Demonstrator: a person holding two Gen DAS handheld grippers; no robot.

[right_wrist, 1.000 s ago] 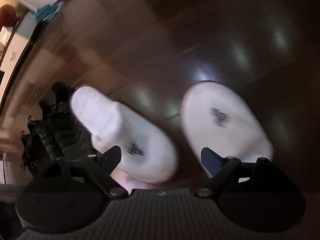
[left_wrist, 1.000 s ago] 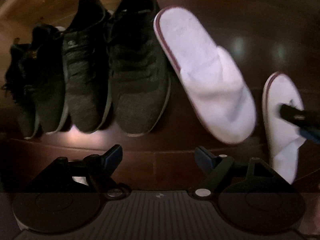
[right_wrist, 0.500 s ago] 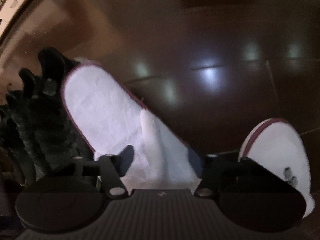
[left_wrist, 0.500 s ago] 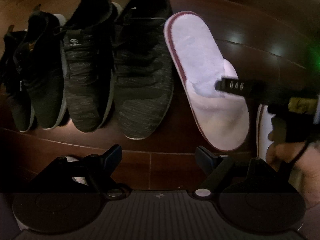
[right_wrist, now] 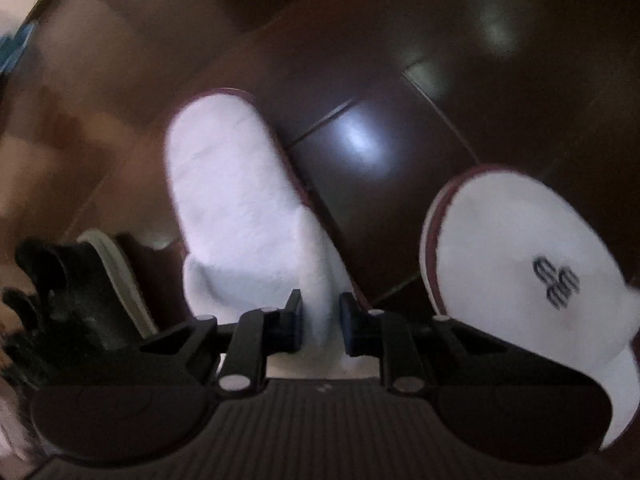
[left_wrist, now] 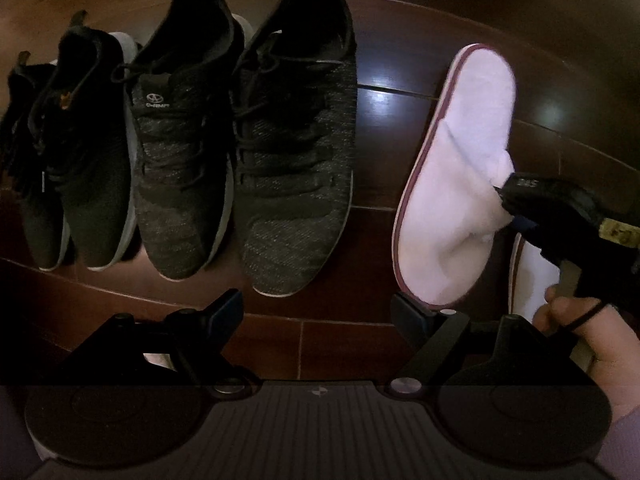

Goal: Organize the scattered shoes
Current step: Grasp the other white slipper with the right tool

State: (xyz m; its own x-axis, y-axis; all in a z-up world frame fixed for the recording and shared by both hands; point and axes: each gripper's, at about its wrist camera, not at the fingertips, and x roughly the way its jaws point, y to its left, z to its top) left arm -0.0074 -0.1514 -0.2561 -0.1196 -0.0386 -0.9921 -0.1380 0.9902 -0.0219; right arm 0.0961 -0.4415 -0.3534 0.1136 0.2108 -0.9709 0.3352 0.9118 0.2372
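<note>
Several dark sneakers (left_wrist: 296, 140) stand side by side in a row on the dark wooden floor (left_wrist: 400, 20). Right of them a white slipper with a maroon rim (left_wrist: 452, 184) is tilted, and my right gripper (left_wrist: 506, 204) is shut on the edge of its upper. From the right wrist view, that slipper (right_wrist: 236, 208) runs away from the right gripper (right_wrist: 320, 320), whose jaws pinch its fabric. A second white slipper (right_wrist: 532, 272) with a dark logo lies to the right. My left gripper (left_wrist: 316, 308) hangs open in front of the sneakers, holding nothing.
A hand (left_wrist: 584, 332) grips the right tool's handle at the right edge of the left wrist view. A black sneaker heel (right_wrist: 72, 280) sits left of the held slipper. Bare glossy floor (right_wrist: 400, 80) stretches beyond the slippers.
My right gripper has shut on the slipper's upper and pulled it rightward, away from the sneakers, opening a gap. The left gripper stays open.
</note>
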